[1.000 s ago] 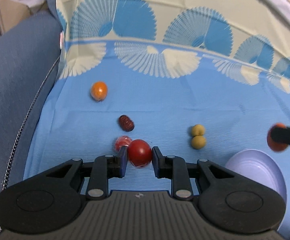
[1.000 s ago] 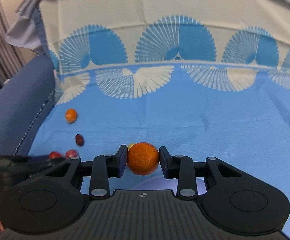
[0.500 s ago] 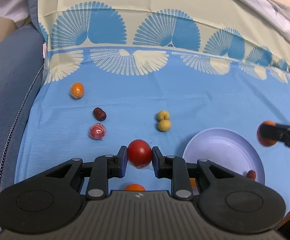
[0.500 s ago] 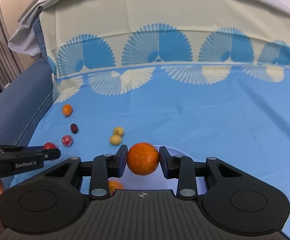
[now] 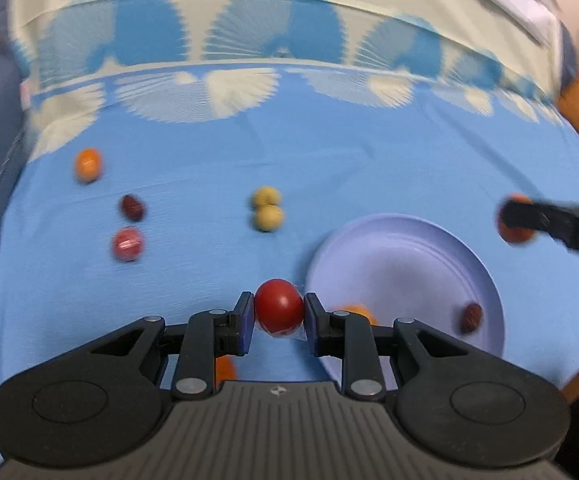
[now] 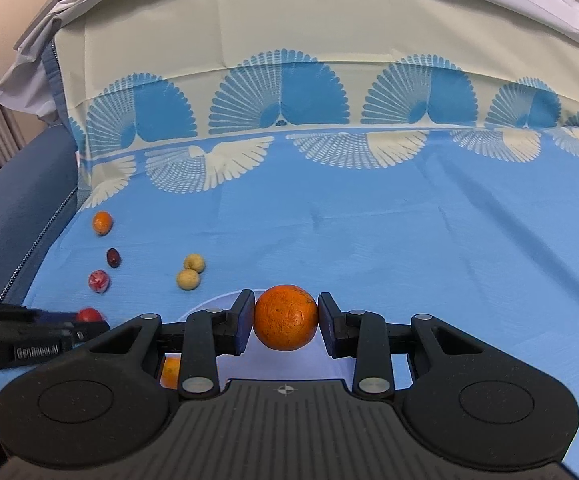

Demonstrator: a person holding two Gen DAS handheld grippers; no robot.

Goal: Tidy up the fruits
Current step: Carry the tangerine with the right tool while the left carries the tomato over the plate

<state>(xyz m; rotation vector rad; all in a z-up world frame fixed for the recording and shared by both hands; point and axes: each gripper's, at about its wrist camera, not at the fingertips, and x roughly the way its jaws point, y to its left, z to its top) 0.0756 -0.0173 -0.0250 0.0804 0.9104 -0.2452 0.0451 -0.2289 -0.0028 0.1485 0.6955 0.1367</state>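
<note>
My left gripper (image 5: pixel 278 309) is shut on a red tomato (image 5: pixel 278 305), held just left of the pale purple plate (image 5: pixel 401 256). On that plate lie a dark red date (image 5: pixel 471 317) and an orange fruit (image 5: pixel 353 311) partly hidden behind my finger. My right gripper (image 6: pixel 286 316) is shut on an orange (image 6: pixel 286 317) above the plate's rim (image 6: pixel 217 303). From the left wrist view the right gripper (image 5: pixel 529 219) shows at the far right with its orange. The left gripper (image 6: pixel 85 322) with the tomato (image 6: pixel 89 314) enters the right wrist view from the left.
Loose on the blue cloth lie a small orange fruit (image 6: pixel 102 222), a dark date (image 6: pixel 113 257), a pink-red fruit (image 6: pixel 99 281) and two yellow-green fruits (image 6: pixel 190 273). Another orange piece (image 5: pixel 225 368) lies under my left gripper. A blue cushion edge (image 6: pixel 13 208) borders the left.
The left gripper has carried the tomato rightward toward the plate, which now shows more fully. The right gripper has pulled back with the orange, bringing the loose fruits into its view.
</note>
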